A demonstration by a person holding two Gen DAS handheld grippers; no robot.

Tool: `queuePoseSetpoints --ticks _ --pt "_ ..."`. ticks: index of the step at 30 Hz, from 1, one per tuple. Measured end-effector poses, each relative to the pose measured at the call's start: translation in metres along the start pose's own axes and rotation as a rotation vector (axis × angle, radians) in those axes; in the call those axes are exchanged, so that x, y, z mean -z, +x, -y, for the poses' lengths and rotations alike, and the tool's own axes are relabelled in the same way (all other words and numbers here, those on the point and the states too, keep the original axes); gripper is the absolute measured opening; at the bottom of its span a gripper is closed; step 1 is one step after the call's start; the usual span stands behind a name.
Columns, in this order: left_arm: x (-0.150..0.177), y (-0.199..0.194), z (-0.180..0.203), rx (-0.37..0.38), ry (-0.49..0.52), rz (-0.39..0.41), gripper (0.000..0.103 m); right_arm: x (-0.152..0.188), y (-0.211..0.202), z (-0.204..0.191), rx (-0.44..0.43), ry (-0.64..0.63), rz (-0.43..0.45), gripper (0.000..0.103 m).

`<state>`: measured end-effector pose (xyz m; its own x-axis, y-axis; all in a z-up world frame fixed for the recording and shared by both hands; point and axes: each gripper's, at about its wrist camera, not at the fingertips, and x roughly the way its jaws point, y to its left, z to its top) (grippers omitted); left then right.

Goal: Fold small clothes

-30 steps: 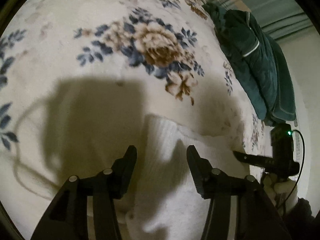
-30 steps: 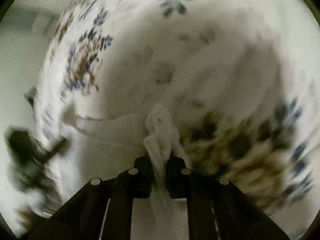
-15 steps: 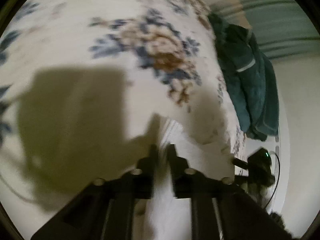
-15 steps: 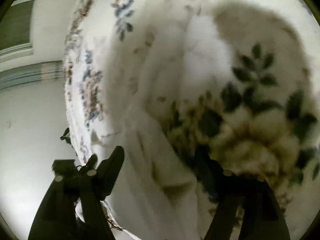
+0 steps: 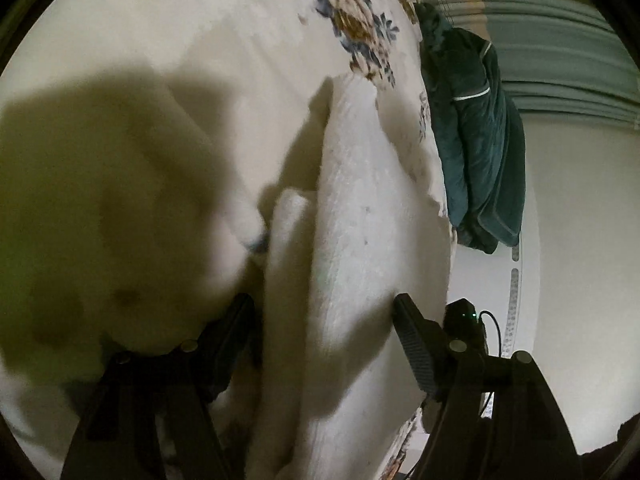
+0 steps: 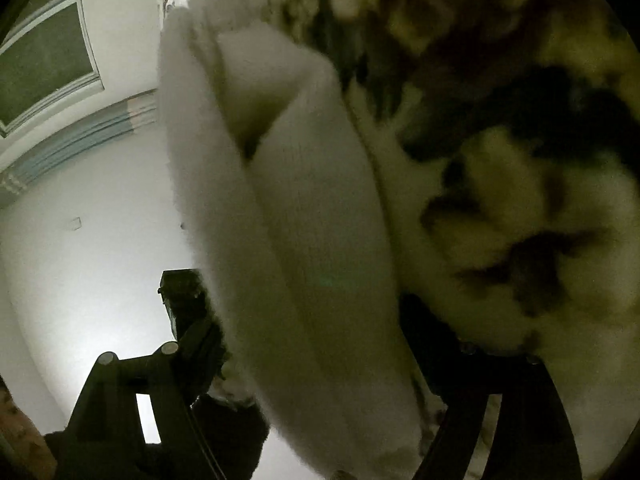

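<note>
A small white knitted garment (image 5: 360,220) lies folded in layers on the floral bedspread (image 5: 260,40). My left gripper (image 5: 324,316) is open, its fingers spread wide on either side of the garment's near end. In the right wrist view the same white garment (image 6: 304,208) fills the middle, very close and blurred. My right gripper (image 6: 316,336) is open too, with the garment lying between its fingers. The right finger is mostly hidden in dark shadow.
A dark teal garment (image 5: 476,132) hangs over the bed's far edge. A striped curtain (image 5: 560,52) and white wall stand behind. The other gripper's black body with a green light (image 5: 466,320) shows low right. A window (image 6: 44,52) is at the upper left.
The left gripper shut on the garment half a second ago and is now open. The right gripper let go earlier and stays open. Both cameras have dropped close to the cloth.
</note>
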<state>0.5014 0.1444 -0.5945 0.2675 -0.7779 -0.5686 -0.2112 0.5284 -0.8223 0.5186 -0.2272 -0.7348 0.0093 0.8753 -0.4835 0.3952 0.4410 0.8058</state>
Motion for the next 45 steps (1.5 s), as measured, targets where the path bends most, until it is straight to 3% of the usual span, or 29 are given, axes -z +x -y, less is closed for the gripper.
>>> queuePoseSetpoints --ticks 12,22,24,25,27,32,34,40,45 --pt "0.001 0.020 0.012 -0.031 0.055 -0.040 0.070 -0.013 0.021 -0.009 0.009 -0.027 -0.046 0.086" --pt "0.005 0.021 0.018 -0.047 0.091 -0.013 0.069 -0.014 0.040 -0.025 0.073 -0.075 -0.055 0.086" --pt "0.007 0.020 0.019 -0.051 0.107 -0.003 0.066 -0.012 0.041 -0.029 0.097 -0.087 -0.050 0.083" --pt "0.008 0.019 0.021 -0.059 0.117 0.008 0.060 -0.011 0.040 -0.031 0.110 -0.099 -0.039 0.070" --pt "0.010 0.014 0.024 -0.077 0.152 0.027 0.032 -0.008 0.037 -0.036 0.148 -0.126 0.005 0.058" --pt "0.012 -0.003 0.039 -0.056 0.190 0.056 0.027 0.010 0.029 -0.059 0.208 -0.160 0.097 0.047" --pt "0.010 -0.009 0.051 -0.045 0.209 0.062 0.027 0.012 0.026 -0.070 0.191 -0.164 0.117 0.045" --pt "-0.029 -0.043 0.103 -0.005 0.269 0.130 0.027 -0.001 0.013 -0.145 0.145 -0.256 0.170 0.044" --pt "-0.099 -0.064 0.141 0.001 0.326 0.206 0.028 -0.047 -0.001 -0.215 0.117 -0.348 0.214 0.044"
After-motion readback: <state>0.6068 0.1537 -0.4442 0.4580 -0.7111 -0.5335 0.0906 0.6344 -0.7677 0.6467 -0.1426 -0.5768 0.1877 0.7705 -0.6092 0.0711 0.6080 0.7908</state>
